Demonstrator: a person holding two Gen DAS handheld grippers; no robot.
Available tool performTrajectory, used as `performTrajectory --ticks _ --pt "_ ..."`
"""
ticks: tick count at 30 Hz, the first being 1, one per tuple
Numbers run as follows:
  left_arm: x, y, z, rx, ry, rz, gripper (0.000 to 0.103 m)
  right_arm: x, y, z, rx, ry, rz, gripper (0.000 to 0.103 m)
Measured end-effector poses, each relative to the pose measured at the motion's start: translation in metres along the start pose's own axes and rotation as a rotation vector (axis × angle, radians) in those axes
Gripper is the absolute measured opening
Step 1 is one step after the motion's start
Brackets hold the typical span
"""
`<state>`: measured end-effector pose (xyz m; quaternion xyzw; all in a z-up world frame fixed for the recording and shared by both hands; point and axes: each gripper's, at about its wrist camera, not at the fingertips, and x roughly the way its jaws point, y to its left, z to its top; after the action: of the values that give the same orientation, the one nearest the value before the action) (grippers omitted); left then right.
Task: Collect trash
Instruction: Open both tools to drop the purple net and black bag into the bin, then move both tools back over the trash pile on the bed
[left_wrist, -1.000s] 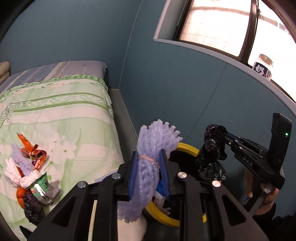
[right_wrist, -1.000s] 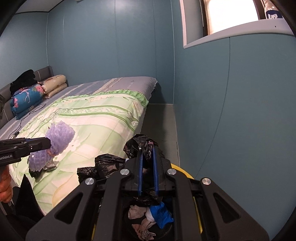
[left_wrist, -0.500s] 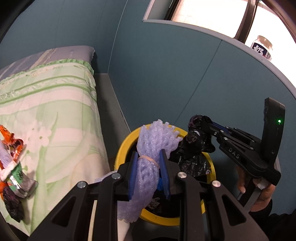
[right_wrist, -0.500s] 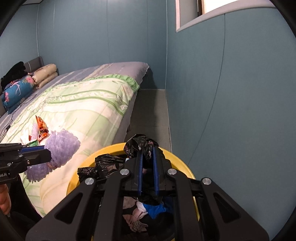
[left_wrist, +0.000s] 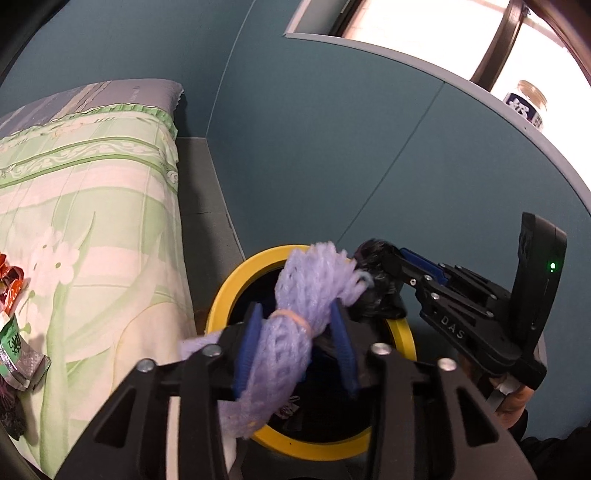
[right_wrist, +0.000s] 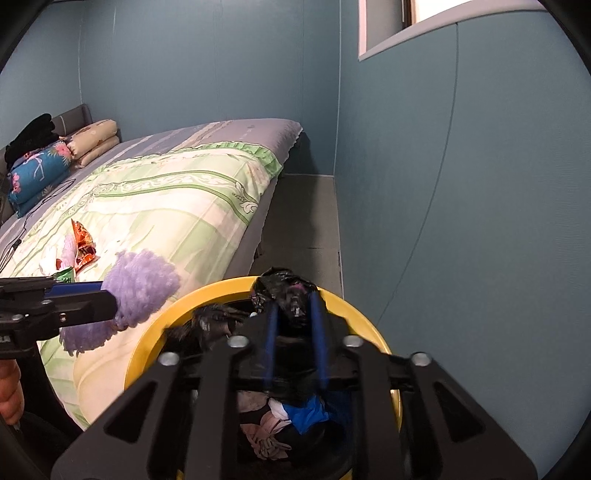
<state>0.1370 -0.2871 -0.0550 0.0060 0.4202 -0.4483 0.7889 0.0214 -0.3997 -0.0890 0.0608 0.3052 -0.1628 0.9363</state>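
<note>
left gripper (left_wrist: 295, 332) clamps foam net (left_wrist: 295, 314) | right gripper (right_wrist: 295, 325) grips black bag (right_wrist: 288, 295) | both over bin (left_wrist: 221, 302)

Your bin (left_wrist: 221, 295) sits low centre of the frame between bed (left_wrist: 92, 192) at left and wall (left_wrist: 351, 147) at right, wrappers (left_wrist: 14, 332) on the bed far left.

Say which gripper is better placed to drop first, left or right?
Right, probably. The right gripper holds the black plastic bag directly above the yellow-rimmed bin opening. The left gripper holds the purple foam net, which in the right wrist view sits outside the rim, over the bed.
</note>
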Motion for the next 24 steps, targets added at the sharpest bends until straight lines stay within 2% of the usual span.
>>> performTrajectory --ticks 4,7,16,21,23,24 --pt "-0.003 0.001 0.0 -0.003 -0.013 -0.011 0.057 0.001 -0.006 0.0 0.026 0.003 -0.004 0.032" --pt "-0.008 -0.002 0.001 0.01 -0.025 -0.007 0.063 0.0 -0.011 0.001 0.045 0.001 -0.008 0.032" --pt "-0.033 0.011 0.005 -0.002 -0.094 0.042 0.074 -0.013 -0.016 0.004 0.083 -0.057 0.0 0.037" --pt "-0.056 0.025 0.007 -0.007 -0.15 0.11 0.081 -0.021 -0.008 0.009 0.077 -0.103 0.037 0.045" --pt "-0.066 0.029 0.006 -0.005 -0.168 0.14 0.085 -0.024 0.001 0.013 0.064 -0.126 0.061 0.058" --pt "-0.071 0.033 0.005 -0.002 -0.176 0.155 0.085 -0.026 0.007 0.015 0.049 -0.138 0.079 0.06"
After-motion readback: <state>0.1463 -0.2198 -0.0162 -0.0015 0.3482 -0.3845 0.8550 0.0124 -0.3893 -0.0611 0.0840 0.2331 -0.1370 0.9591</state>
